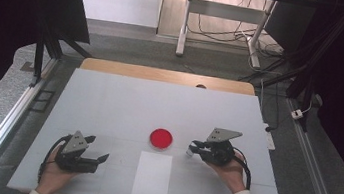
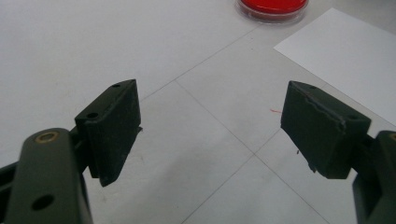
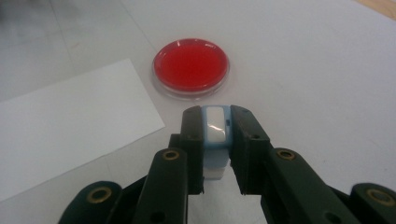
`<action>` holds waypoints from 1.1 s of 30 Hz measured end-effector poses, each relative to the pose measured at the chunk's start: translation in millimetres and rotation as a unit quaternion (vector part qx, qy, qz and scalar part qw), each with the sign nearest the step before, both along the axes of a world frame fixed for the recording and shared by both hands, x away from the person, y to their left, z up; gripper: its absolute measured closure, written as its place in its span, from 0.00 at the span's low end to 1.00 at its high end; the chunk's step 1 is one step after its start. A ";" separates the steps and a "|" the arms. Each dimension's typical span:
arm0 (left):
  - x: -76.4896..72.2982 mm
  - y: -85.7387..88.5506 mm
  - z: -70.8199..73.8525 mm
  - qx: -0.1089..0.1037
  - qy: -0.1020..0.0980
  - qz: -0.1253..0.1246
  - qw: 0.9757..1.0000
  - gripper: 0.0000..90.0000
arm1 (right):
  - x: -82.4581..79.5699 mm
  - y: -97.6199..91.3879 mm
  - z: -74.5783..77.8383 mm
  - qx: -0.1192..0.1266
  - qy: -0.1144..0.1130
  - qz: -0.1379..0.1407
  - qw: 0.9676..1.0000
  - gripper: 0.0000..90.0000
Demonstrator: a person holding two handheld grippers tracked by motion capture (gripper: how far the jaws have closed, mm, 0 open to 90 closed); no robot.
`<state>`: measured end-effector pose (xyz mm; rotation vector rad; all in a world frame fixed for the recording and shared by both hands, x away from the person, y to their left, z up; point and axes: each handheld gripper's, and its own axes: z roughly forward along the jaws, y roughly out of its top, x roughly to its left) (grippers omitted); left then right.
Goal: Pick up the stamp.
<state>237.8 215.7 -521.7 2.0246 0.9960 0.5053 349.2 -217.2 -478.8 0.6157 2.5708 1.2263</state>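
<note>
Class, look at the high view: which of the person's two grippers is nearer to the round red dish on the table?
The right gripper is nearer: it sits just beside the red dish, with a small gap. The left gripper rests farther off, toward the table's near left corner.

– What sits between the jaws?
– A small pale-blue and white block (image 3: 216, 135), pinched from both sides (red dish (image 3: 191, 65) just ahead, white paper sheet (image 3: 65, 126) ahead-left).
</note>
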 end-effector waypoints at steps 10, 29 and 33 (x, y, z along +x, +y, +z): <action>0.4 -0.3 0.0 -0.003 0.002 -0.001 1.000 0.23 | -3.3 -7.0 10.5 0.059 -0.003 -0.029 0.998 0.84; 0.9 1.4 0.2 -0.014 -0.001 0.002 1.000 0.23 | -14.2 -4.9 37.1 0.120 -0.023 -0.045 0.992 0.84; 0.4 2.7 1.1 -0.022 -0.002 0.006 1.000 0.23 | -16.7 -2.6 39.8 0.132 -0.022 -0.045 0.990 0.84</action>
